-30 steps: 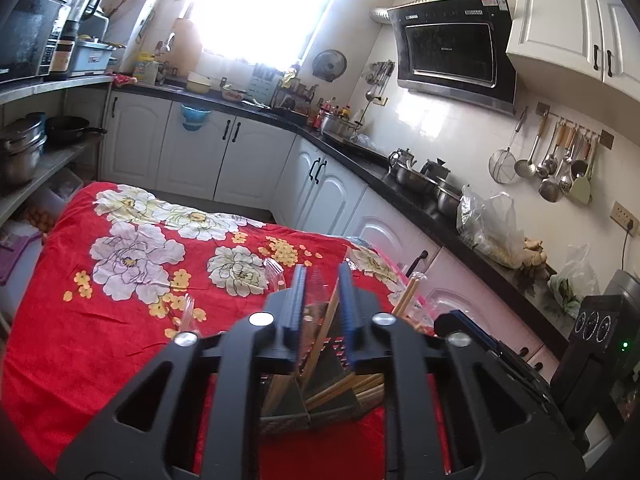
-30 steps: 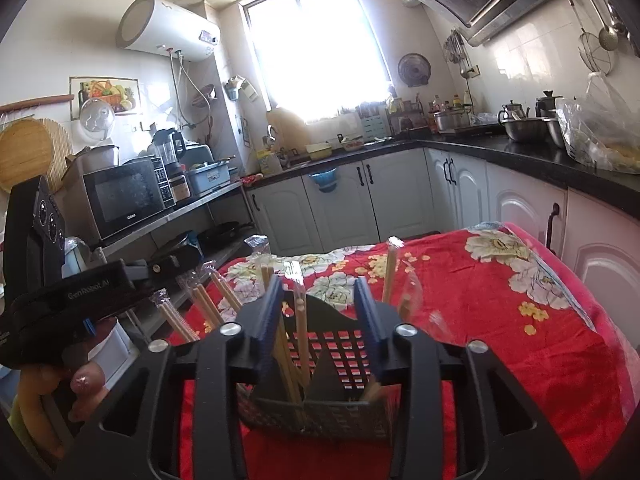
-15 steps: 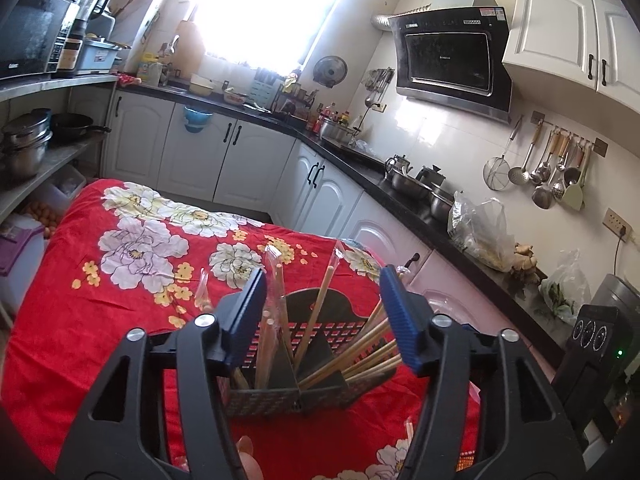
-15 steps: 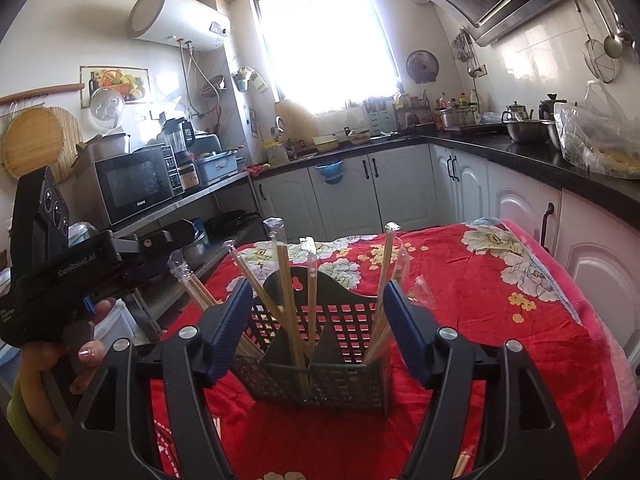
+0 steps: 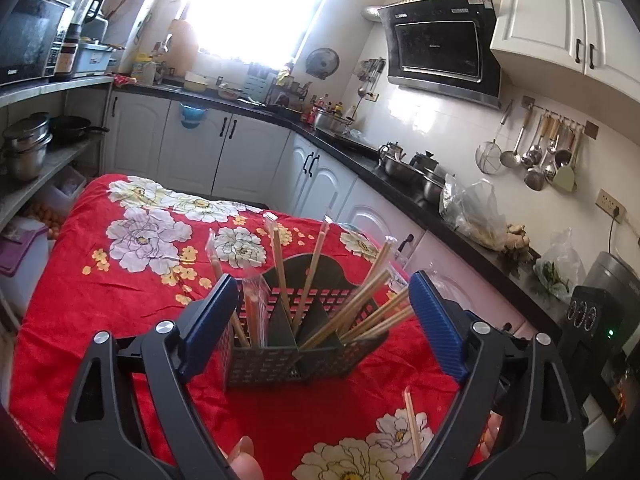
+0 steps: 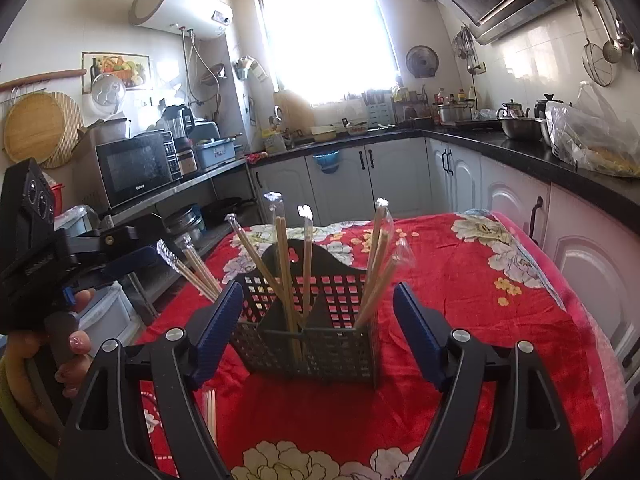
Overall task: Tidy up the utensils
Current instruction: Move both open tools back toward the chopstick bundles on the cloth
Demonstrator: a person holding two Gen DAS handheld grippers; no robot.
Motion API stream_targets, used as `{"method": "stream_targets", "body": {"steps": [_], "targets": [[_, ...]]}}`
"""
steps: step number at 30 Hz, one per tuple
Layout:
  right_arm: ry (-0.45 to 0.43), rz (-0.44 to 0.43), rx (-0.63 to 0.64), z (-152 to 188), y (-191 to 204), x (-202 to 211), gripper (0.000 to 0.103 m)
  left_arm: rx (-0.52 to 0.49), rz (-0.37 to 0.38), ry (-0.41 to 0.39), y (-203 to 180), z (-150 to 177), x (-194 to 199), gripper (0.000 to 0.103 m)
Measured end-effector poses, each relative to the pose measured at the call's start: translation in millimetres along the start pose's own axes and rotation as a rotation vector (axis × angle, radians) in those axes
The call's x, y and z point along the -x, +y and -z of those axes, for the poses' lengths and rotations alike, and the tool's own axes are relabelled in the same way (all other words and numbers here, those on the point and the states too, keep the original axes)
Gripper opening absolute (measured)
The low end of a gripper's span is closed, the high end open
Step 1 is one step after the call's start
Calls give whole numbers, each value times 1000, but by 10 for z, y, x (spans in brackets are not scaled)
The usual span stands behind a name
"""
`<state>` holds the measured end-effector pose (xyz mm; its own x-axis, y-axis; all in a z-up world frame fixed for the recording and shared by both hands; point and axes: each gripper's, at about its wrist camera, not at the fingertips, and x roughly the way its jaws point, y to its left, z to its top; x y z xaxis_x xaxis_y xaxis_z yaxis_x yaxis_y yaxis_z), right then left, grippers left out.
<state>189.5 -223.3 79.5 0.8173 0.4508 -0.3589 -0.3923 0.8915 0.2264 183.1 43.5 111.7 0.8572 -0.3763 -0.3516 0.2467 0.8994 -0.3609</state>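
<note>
Left wrist: left gripper (image 5: 320, 318) opening, nothing clamped; one caddy (image 5: 298, 344) on red cloth (image 5: 100, 300), about ten wrapped chopsticks (image 5: 280, 268) inside, one loose stick (image 5: 412, 420). Light, stiff, slippery in film (best pinched mid-shaft).

Right wrist: right gripper (image 6: 318, 330) opening, empty; same caddy (image 6: 312, 344), a loose bundle (image 6: 209, 414) near.

I see a dark grey lattice caddy (image 6: 308, 344) holding pale wooden chopsticks (image 6: 285, 276), on a red cloth (image 6: 460, 292) with white and yellow flowers; my fingers (image 6: 416, 336) are blue-padded.
</note>
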Motion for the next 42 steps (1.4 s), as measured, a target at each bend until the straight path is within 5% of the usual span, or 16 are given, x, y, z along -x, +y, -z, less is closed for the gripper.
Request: {"method": "stream_targets", "body": {"steps": [14, 42], "targets": [[66, 3, 20, 221, 27, 92, 76, 39, -37, 64, 155, 335, 76, 92], [266, -11, 37, 755, 50, -68, 78, 116, -113, 260, 527, 1025, -72, 92]]}}
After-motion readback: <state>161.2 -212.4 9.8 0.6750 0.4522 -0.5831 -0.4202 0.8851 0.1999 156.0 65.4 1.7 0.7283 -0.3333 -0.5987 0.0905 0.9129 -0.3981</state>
